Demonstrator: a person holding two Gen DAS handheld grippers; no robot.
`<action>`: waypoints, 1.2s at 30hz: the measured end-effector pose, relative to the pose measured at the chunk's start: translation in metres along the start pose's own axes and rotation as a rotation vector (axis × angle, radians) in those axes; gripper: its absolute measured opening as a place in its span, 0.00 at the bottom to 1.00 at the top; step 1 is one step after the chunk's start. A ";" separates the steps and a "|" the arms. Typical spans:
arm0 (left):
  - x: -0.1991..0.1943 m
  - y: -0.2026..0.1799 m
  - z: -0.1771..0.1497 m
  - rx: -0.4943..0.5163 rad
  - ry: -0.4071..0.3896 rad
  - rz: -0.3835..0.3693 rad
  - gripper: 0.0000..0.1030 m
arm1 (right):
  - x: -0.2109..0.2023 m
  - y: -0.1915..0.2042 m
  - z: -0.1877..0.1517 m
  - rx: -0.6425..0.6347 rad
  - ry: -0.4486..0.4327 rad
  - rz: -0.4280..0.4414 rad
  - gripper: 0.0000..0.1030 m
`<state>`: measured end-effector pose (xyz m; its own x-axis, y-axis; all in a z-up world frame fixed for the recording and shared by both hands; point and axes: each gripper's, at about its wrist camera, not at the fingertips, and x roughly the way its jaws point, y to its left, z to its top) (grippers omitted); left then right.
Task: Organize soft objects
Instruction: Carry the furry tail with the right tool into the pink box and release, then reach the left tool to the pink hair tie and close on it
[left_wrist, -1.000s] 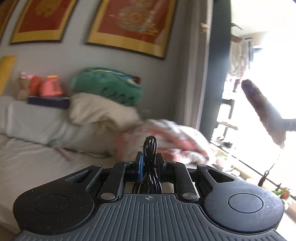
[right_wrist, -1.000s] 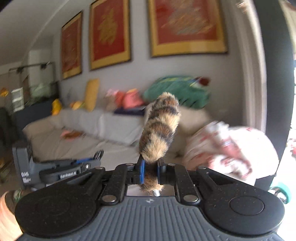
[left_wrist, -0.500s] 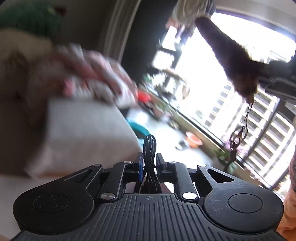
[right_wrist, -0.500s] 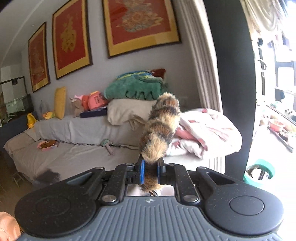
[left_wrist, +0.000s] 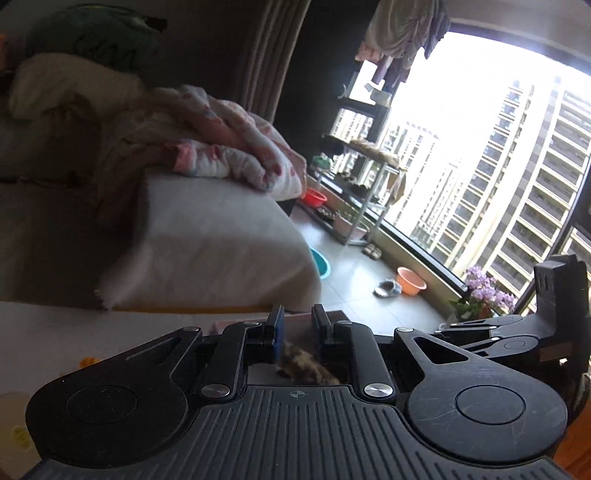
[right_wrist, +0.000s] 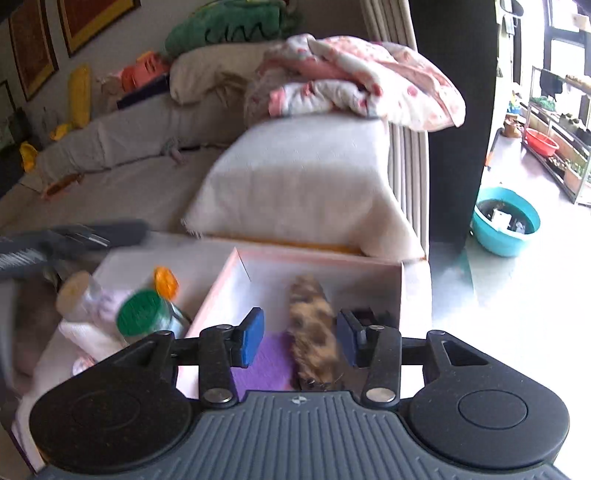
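Note:
A brown spotted furry tail (right_wrist: 312, 332) lies in the pale pink box (right_wrist: 317, 254), beside a purple cloth (right_wrist: 266, 365) and a small black item (right_wrist: 369, 314). My right gripper (right_wrist: 301, 328) hovers over the box with its jaws opening. The tail rests between its blue pads (right_wrist: 251, 334), and neither pad touches it. My left gripper (left_wrist: 297, 330) stands shut with a narrow gap. No cable shows between its pads, only the tail (left_wrist: 306, 365) below them. The left gripper (right_wrist: 92, 234) appears blurred left of the box in the right wrist view.
Left of the box stand a green-lidded jar (right_wrist: 142, 312), an orange-lidded one (right_wrist: 166, 282) and a cork-topped bottle (right_wrist: 74, 291). Behind it is a white-covered sofa arm (right_wrist: 306, 177) with a pink blanket (right_wrist: 362, 74). A teal basin (right_wrist: 506, 221) sits on the floor at the right.
The right gripper came down over the box, spread its jaws and let the furry tail drop in. The left gripper swung down toward the box, and the black cable no longer shows between its pads.

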<state>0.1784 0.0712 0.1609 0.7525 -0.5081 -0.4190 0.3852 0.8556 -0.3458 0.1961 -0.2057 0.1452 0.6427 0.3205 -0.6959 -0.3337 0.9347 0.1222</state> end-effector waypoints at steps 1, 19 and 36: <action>-0.013 0.007 -0.005 -0.009 -0.016 0.013 0.17 | 0.000 0.001 -0.004 0.000 0.000 -0.009 0.50; -0.167 0.102 -0.146 -0.067 0.031 0.444 0.17 | 0.019 0.149 -0.099 -0.221 -0.146 0.077 0.71; -0.089 0.166 -0.127 -0.203 0.015 0.564 0.18 | 0.070 0.199 -0.162 -0.327 -0.047 0.134 0.71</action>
<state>0.1068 0.2456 0.0341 0.8033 0.0160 -0.5954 -0.1819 0.9585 -0.2197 0.0631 -0.0225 0.0059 0.6070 0.4503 -0.6548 -0.6150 0.7880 -0.0283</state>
